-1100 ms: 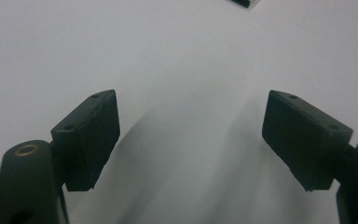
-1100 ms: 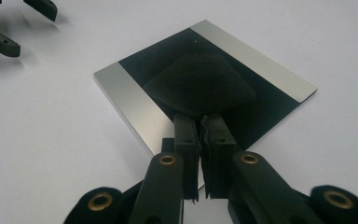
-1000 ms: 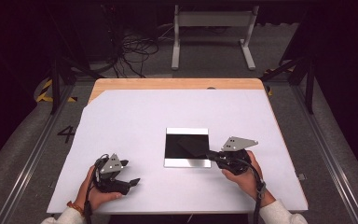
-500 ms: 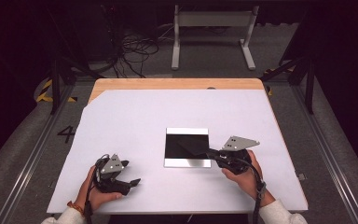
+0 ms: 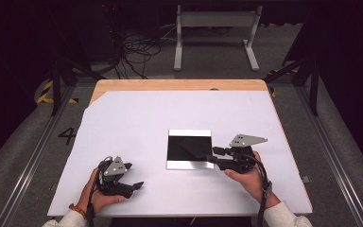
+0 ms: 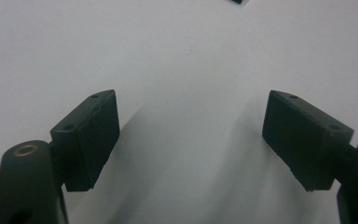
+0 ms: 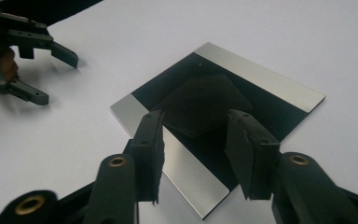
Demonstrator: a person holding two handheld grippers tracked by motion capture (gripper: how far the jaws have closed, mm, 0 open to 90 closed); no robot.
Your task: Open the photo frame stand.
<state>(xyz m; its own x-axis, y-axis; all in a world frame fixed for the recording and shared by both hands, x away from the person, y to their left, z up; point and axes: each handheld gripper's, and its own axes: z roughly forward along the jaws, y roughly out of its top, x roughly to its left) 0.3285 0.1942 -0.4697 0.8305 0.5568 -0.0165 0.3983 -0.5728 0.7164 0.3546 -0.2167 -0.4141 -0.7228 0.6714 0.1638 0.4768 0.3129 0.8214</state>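
One white table sheet (image 5: 179, 118) over a wooden tabletop (image 5: 175, 85), spread across most of the high view. Near the sheet's middle, toward the person's side, flat: a square tray (image 5: 189, 149) with a black centre and brushed metal strips along two opposite edges; on the black centre, a dark square piece (image 7: 200, 103), turned diamond-wise to the tray in the right gripper view, hard to tell apart from the black surface beneath. At the tray's right edge, low over the near corner: right gripper (image 5: 216, 157), held in the right hand (image 5: 246, 177), jaws just opened, now parted partway with the tray's metal strip and black field between and beneath them, pads off it, nothing pinched. Well apart to the left, near the sheet's front edge: left gripper (image 5: 136, 184) in the left hand (image 5: 99, 194), jaws spread wide over bare white sheet, nothing between the pads (image 6: 91, 135), pointing toward the tray. On the left wrist, an orange band (image 5: 77, 210).
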